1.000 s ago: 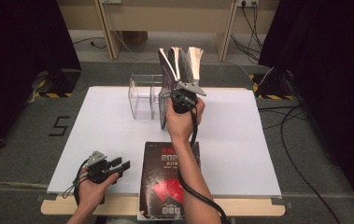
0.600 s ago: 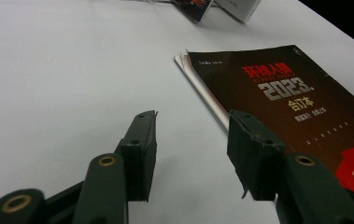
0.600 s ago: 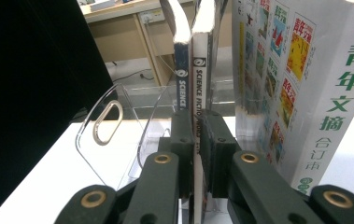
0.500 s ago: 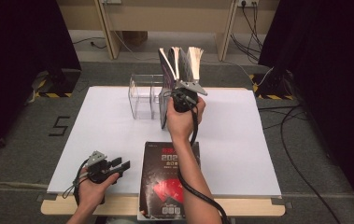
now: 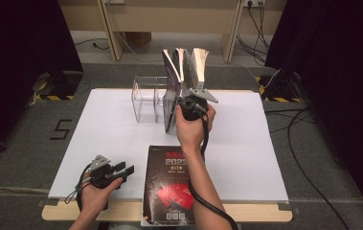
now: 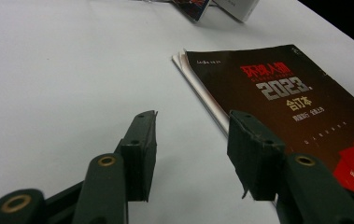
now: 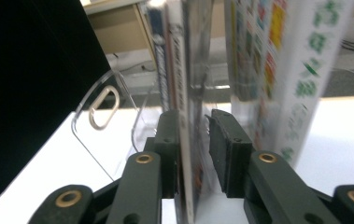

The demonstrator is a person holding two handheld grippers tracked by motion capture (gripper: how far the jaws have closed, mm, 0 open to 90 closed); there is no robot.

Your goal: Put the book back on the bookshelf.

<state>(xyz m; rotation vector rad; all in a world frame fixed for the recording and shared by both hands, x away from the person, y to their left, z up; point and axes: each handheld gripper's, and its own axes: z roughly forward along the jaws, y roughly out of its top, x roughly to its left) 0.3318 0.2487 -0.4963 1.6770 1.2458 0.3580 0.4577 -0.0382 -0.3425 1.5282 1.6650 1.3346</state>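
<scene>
I hold my right gripper (image 5: 185,97) up at the clear acrylic book rack (image 5: 146,98) that stands at the far side of the white table (image 5: 107,139). In the right gripper view its 2 black jaws straddle the thin dark upright book (image 7: 191,140) at the rack's right end: the left pad lies against the cover, the right pad stands a little clear of it, and the jaws have just been opening, so the book sits between them without being pinched. Just right of that book in the same view stands a thick white-spined book with green characters (image 7: 300,79), and to its left rises the rack's clear divider with an oval slot (image 7: 101,109). From above, 3 books (image 5: 185,64) fan upward at the rack's right end, leaning a bit.

My left gripper (image 5: 121,170) rests near the table's front edge, well apart from the rack, its jaws spread with nothing between them. Just to its right, nearer me than the rack, lies flat the black magazine with red title and "2023" on its cover (image 5: 169,184); in the left gripper view its pale page edges (image 6: 198,88) face my open jaws
</scene>
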